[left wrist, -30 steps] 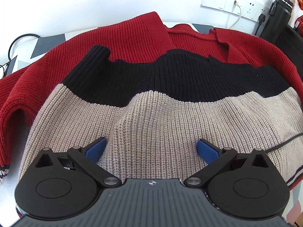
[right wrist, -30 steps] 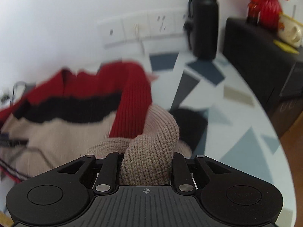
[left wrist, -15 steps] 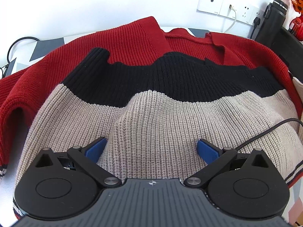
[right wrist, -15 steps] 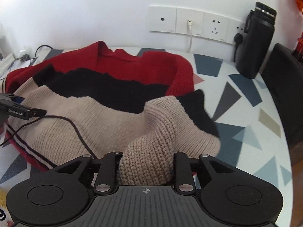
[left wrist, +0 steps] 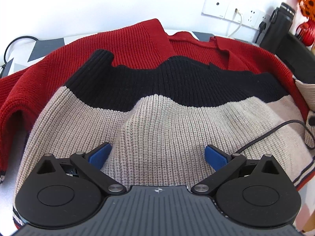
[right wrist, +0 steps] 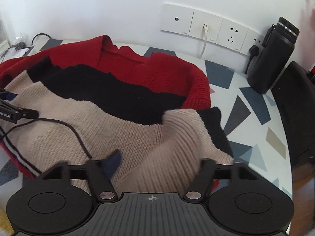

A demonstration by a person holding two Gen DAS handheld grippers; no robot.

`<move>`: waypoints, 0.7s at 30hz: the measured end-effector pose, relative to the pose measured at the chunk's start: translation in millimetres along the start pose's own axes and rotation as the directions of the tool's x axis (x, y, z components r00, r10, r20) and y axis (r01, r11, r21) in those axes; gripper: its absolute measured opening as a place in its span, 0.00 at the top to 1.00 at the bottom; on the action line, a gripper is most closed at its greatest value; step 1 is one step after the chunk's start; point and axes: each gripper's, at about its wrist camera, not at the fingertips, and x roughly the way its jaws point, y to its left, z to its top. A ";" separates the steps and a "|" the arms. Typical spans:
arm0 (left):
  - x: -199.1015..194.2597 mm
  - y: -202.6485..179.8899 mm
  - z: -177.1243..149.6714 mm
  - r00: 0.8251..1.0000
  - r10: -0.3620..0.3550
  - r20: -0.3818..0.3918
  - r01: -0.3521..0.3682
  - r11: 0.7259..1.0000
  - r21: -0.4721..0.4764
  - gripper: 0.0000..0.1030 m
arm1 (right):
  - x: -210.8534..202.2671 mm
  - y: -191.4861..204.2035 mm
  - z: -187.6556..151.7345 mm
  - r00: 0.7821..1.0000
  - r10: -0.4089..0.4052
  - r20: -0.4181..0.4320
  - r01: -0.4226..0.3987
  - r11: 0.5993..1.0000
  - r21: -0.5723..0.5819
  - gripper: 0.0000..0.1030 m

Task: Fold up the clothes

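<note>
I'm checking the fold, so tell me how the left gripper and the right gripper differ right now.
The left gripper stands wide open with flat beige knit of the sweater between its blue pads, nothing pinched. The right gripper has its jaws opening around a bunched beige sleeve, which blurs as it slips free. A black cable trails near the left gripper's right finger. Both angle down over the same red, black and beige sweater.
</note>
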 end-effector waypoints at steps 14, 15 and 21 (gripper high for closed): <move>-32.9 55.6 48.5 0.991 0.036 0.129 -0.027 0.997 -0.074 0.01 | -107.3 -78.8 82.7 0.966 0.076 0.247 -0.134 0.964 0.229 0.28; -31.5 59.3 54.2 0.990 0.046 0.131 -0.038 0.997 -0.062 0.01 | -94.0 -84.5 90.2 0.969 0.067 0.239 -0.123 0.966 0.229 0.31; -3.1 81.9 74.7 0.995 0.084 0.045 -0.081 0.994 -0.067 0.01 | 49.0 -117.6 111.8 0.997 0.076 0.032 -0.082 0.921 0.381 0.52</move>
